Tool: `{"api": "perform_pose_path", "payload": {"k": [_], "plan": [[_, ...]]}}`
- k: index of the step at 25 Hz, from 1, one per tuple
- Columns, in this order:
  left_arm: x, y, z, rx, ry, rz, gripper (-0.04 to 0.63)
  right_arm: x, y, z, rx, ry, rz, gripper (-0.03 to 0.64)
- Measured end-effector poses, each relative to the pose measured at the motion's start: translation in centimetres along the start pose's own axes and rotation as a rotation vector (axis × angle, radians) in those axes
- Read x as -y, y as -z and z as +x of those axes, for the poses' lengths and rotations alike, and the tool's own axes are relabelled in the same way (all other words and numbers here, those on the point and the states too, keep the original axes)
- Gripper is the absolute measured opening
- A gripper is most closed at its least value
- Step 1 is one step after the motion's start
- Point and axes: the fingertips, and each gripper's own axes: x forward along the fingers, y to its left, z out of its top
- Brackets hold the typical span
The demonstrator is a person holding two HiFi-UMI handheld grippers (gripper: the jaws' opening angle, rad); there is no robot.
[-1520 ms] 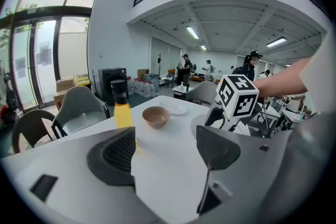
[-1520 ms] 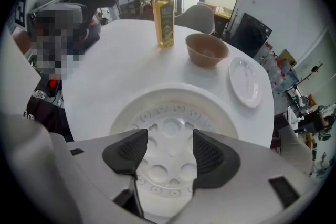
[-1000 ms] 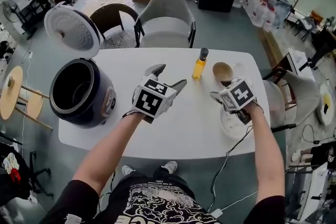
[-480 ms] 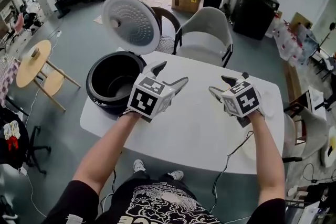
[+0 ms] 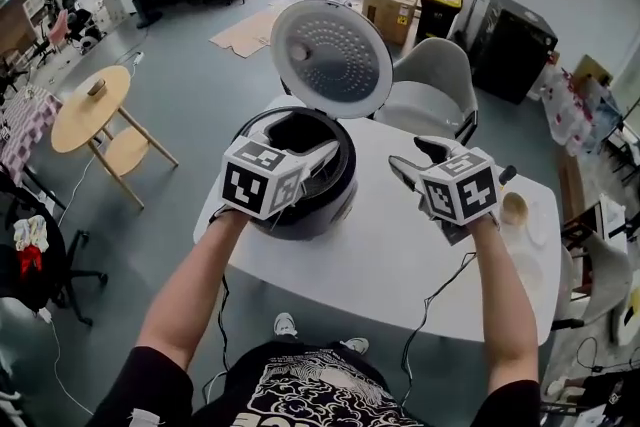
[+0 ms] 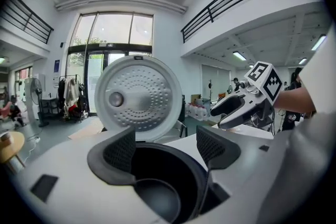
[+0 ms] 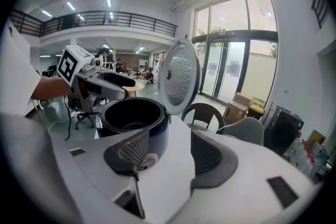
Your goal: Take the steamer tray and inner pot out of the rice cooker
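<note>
Rice cooker (image 5: pixel 322 203), lid (image 5: pixel 332 60) up, sits at the table's (image 5: pixel 400 260) far left, straight ahead of the left gripper (image 5: pixel 316 165), jaws open and empty; the right gripper (image 5: pixel 410 156), equally open and empty, is farther right

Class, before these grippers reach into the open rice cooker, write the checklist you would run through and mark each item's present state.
1. Lid raised: ok, it stands open behind the rice cooker.
2. Left gripper ready: ok, jaws apart, empty, at the cooker's near rim.
3. Right gripper ready: ok, jaws apart though just closing slightly, nothing between them; it is beside the cooker, not over it.
4. Steamer tray located: cannot tell, the interior is dark.
5. Set-down space: ok, bare table beside the cooker.
</note>
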Motion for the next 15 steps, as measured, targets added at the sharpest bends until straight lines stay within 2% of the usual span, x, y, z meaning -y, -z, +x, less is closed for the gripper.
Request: {"api": "perform_pose_path", "payload": {"k": [8,11,15], "plan": [[-9.3,1.7,-5.9,0.019,0.021,-0.072,0.357,-6.0,-5.3,4.8,0.043,-0.037,0.069,0.264],[-11.6,2.4,-7.2,-0.008,0.073,-0.109,0.357,-7.5,-6.5,6.5,0.042,-0.059,0.122,0.264],[-13.6,4.1,-8.0,-0.068,0.172,-0.2,0.357,-9.1,-6.5,8.3,0.023,-0.08,0.21,0.265]]}}
